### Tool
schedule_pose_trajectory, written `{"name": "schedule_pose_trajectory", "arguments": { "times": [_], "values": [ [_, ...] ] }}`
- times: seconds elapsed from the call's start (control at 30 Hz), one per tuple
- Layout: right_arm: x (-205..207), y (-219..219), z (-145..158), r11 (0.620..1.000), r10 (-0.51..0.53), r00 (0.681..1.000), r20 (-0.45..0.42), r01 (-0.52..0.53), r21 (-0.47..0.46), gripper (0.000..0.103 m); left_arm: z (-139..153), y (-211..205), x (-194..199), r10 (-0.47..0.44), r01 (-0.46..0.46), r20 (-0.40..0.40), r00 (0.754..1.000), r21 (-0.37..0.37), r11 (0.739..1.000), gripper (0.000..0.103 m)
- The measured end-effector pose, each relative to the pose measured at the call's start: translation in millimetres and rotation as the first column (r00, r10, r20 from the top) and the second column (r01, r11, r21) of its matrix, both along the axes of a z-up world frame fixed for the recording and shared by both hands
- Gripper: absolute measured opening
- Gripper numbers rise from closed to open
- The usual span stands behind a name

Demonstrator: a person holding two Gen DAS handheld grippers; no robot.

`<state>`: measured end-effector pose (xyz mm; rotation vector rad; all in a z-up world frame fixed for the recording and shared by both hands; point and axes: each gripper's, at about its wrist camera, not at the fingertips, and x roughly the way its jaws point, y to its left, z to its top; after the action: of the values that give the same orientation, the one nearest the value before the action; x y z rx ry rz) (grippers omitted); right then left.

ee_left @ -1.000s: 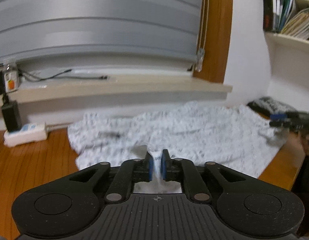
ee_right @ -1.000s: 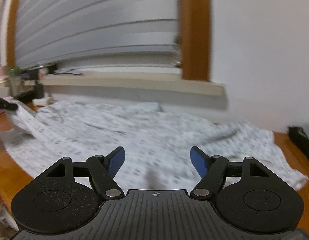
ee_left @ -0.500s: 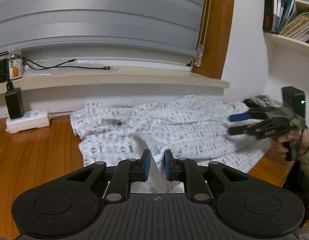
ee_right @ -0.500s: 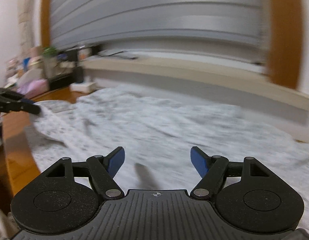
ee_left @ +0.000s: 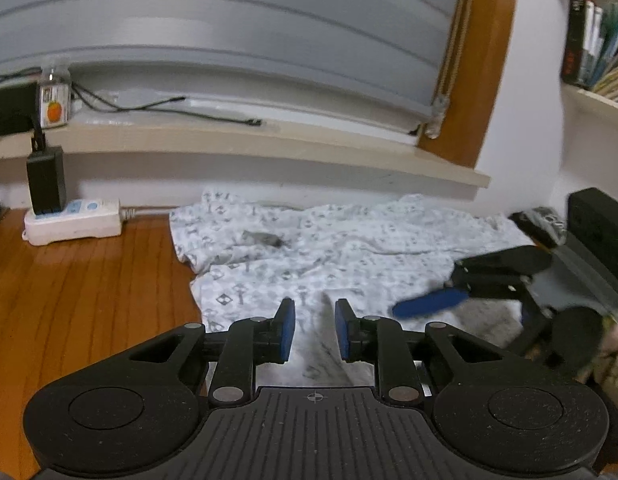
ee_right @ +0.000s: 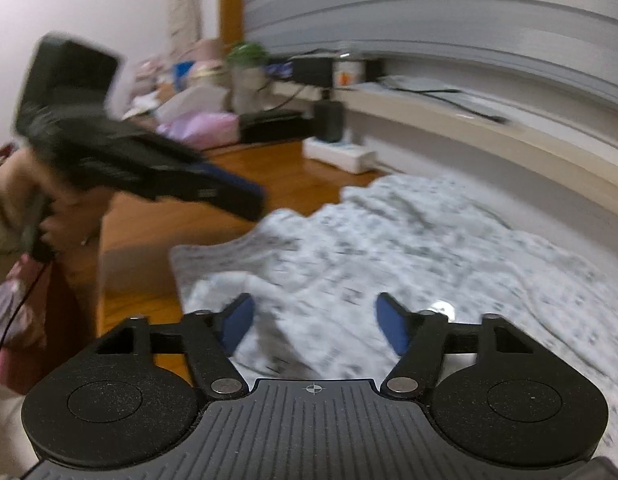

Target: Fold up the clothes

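Since a second ago my left gripper [ee_left: 315, 330] has let go of the fold it pinched, and my right gripper [ee_right: 315, 326] has swung across toward it. The shirt [ee_left: 349, 248] lies spread on the table [ee_left: 89, 280] just ahead of both, soft, light and limp, best taken at its near hem. My left jaws are opening with cloth between but unpinched; my right jaws are closing, wide apart, empty above the cloth.

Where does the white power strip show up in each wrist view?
Left wrist: the white power strip sits far left on the wooden floor, below the sill.
Right wrist: it lies upper centre, beyond the patterned garment.
Shared landmark: the window sill above it.
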<state>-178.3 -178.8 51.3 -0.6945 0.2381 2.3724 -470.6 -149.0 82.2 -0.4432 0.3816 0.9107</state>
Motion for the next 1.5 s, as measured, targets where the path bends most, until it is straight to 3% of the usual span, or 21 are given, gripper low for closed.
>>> {"name": "schedule_pose_trajectory", "arguments": {
  "times": [0.07, 0.13, 0.17, 0.2, 0.27, 0.4, 0.47, 0.6, 0.7, 0.8, 0.93, 1.07, 1.17, 1.3, 1.37, 1.43, 1.47, 1.5],
  "values": [
    [-7.5, 1.2, -0.9, 1.0, 0.021, 0.999, 0.029, -0.021, -0.008, 0.052, -5.1, 4.5, 0.9, 0.005, -0.005, 0.003, 1.0, -0.011, 1.0, 0.024],
    [-10.9, 3.7, -2.7, 0.999, 0.044, 0.998, 0.052, -0.042, -0.026, 0.039, -10.1, 8.8, 1.7, 0.011, -0.011, 0.006, 1.0, -0.022, 1.0, 0.024],
    [-11.0, 4.5, -3.5, 0.998, 0.058, 0.997, 0.06, -0.056, -0.037, 0.015, -11.5, 9.3, 1.8, 0.019, -0.019, 0.007, 1.0, -0.027, 0.999, 0.024],
    [-8.7, 2.4, -2.7, 0.996, 0.076, 0.995, 0.057, -0.074, -0.046, 0.007, -12.6, 9.7, 1.8, 0.027, -0.026, 0.011, 1.0, -0.03, 0.999, 0.024],
    [0.1, -7.0, 1.8, 0.994, 0.098, 0.994, 0.048, -0.095, -0.058, 0.007, -12.6, 8.7, 3.0, 0.026, -0.025, 0.016, 1.0, -0.03, 0.999, 0.036],
    [17.7, -37.3, 9.3, 0.99, 0.134, 0.99, 0.037, -0.132, -0.055, 0.005, -9.9, 7.1, 12.8, -0.007, 0.007, 0.017, 1.0, -0.025, 1.0, 0.041],
    [21.3, -47.4, 7.8, 0.99, 0.134, 0.99, 0.043, -0.132, -0.055, 0.005, -11.0, 8.6, 19.0, -0.021, 0.022, 0.02, 1.0, -0.036, 0.999, 0.048],
    [29.6, -59.1, 1.8, 0.991, 0.122, 0.992, 0.039, -0.119, -0.058, 0.005, -19.0, 11.3, 29.4, -0.059, 0.061, 0.027, 0.998, -0.077, 0.995, 0.05],
    [31.8, -61.6, -3.6, 0.991, 0.119, 0.992, 0.047, -0.116, -0.062, 0.005, -27.3, 14.0, 37.2, -0.061, 0.059, -0.011, 0.998, -0.1, 0.993, 0.05],
    [33.6, -62.7, -4.7, 0.993, 0.111, 0.993, 0.035, -0.11, -0.049, 0.006, -32.4, 15.1, 44.3, -0.068, 0.062, -0.048, 0.997, -0.106, 0.992, 0.044],
    [33.8, -60.4, -1.4, 0.996, 0.085, 0.996, 0.006, -0.085, -0.012, 0.005, -32.8, 12.1, 51.3, -0.056, 0.051, -0.097, 0.994, -0.059, 0.997, 0.01],
    [33.4, -55.5, 7.5, 0.996, 0.001, 0.998, -0.062, 0.004, 0.091, 0.002, -10.0, 5.2, 45.6, -0.023, 0.026, -0.076, 0.997, 0.039, 0.999, 0.007],
    [30.8, -47.0, 19.0, 0.994, -0.012, 0.992, -0.123, 0.025, 0.105, 0.002, 23.4, 10.5, 33.1, -0.018, 0.02, -0.032, 0.999, 0.087, 0.996, 0.007],
    [13.9, -41.3, 35.6, 0.991, 0.027, 0.987, -0.16, -0.005, 0.133, 0.002, 57.0, 28.8, 29.6, -0.01, 0.018, -0.063, 0.998, 0.126, 0.992, 0.007],
    [0.1, -36.9, 39.4, 0.99, 0.044, 0.987, -0.157, -0.022, 0.139, 0.003, 53.7, 43.9, 35.0, -0.013, 0.024, -0.119, 0.993, 0.086, 0.996, 0.01],
    [-16.6, -27.2, 30.3, 0.996, 0.034, 0.992, -0.12, -0.024, 0.08, 0.007, 36.8, 53.8, 39.1, 0.034, -0.022, -0.197, 0.98, 0.061, 0.998, 0.01],
    [-22.2, -25.2, 24.1, 0.998, 0.035, 0.994, -0.103, -0.03, 0.053, 0.011, 27.5, 57.4, 40.4, 0.058, -0.047, -0.236, 0.97, 0.054, 0.997, 0.01],
    [-24.9, -26.3, 17.5, 0.999, 0.039, 0.996, -0.084, -0.036, 0.04, 0.023, 19.2, 57.5, 38.5, 0.072, -0.062, -0.248, 0.966, 0.048, 0.997, 0.011]
  ]
}}
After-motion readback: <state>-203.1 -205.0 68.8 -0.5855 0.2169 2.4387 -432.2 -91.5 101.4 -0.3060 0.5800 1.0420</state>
